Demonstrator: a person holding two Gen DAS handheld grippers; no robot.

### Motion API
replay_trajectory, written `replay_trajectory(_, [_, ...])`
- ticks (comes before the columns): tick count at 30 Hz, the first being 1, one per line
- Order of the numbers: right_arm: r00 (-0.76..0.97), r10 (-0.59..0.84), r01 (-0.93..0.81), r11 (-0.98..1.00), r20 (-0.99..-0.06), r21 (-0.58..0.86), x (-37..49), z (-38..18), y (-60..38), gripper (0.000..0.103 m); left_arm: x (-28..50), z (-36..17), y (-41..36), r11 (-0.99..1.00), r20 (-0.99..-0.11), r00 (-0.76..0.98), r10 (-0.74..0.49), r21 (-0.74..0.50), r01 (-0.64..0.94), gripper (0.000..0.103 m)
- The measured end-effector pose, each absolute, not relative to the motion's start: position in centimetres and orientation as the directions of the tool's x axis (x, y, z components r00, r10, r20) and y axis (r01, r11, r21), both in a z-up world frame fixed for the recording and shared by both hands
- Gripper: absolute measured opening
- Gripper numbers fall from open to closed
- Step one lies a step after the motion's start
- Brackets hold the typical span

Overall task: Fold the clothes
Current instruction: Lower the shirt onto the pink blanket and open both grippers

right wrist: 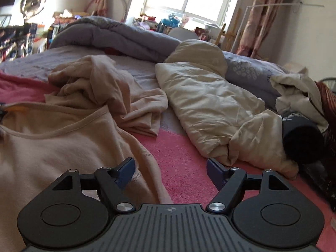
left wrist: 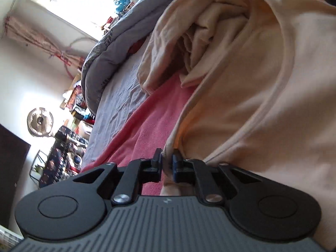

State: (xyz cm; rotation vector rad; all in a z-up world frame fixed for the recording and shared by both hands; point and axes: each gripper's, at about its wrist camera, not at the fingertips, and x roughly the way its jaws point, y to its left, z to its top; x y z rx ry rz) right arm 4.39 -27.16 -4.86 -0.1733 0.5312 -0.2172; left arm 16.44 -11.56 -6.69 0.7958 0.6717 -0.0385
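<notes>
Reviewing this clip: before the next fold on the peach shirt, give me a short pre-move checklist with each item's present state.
1. Left gripper has fabric between its jaws: ok, an edge of the peach shirt sits there.
2. Left pads pressing firmly on that edge: cannot tell.
3. Right gripper free: ok, open and holding nothing.
4. Shirt neckline lying flat: ok.
5. Sleeve spread out: not ok, bunched.
6. Pink blanket beside the shirt bare: ok up to the cream bedding.
</notes>
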Motion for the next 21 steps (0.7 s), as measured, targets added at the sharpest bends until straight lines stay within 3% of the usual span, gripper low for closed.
replay_trajectory(2, [0.869,-0.242,0.173,0.966,-0.432,-0.193,2.6,-0.6,-28.5,0.077,16.5,-3.2,-9.0,0.835,-0.634,0.759,0.151,0.492,0.245,0.045])
replay_trajectory(5, [0.91,-0.165,0.125,0.984,-0.38,-0.127,-0.9,3.6,-29.8,0.084,15.1,1.8,-3.7,0.956,-0.689,0.724,0.035,0.233,0.175,0.049])
replay_trajectory(8, [0.937,-0.115,0.09,0.992,-0.329,-0.09,-5.8,5.8,-30.5,0.087,13.8,5.5,2.2,0.986,-0.684,0.718,-0.125,-0.006,0.166,0.055])
replay_trajectory(10, [0.942,-0.093,0.074,0.995,-0.321,-0.071,-9.5,6.7,-30.8,0.091,10.0,7.0,4.6,0.979,-0.661,0.733,-0.163,-0.017,0.203,0.056])
replay_trajectory(15, [0.927,-0.088,0.073,0.996,-0.364,-0.054,-16.5,6.2,-30.8,0.096,3.7,6.5,7.0,0.967,-0.654,0.755,-0.039,0.166,0.194,0.065])
replay_trajectory(18, [0.903,-0.112,0.08,0.992,-0.414,-0.094,-19.1,5.0,-29.9,0.096,1.4,5.2,8.6,0.981,-0.695,0.719,0.007,0.143,0.129,0.062])
replay_trajectory(21, [0.881,-0.136,0.087,0.988,-0.452,-0.128,-21.4,3.7,-29.5,0.096,-3.5,3.6,9.4,0.981,-0.733,0.677,-0.067,0.075,0.179,0.063])
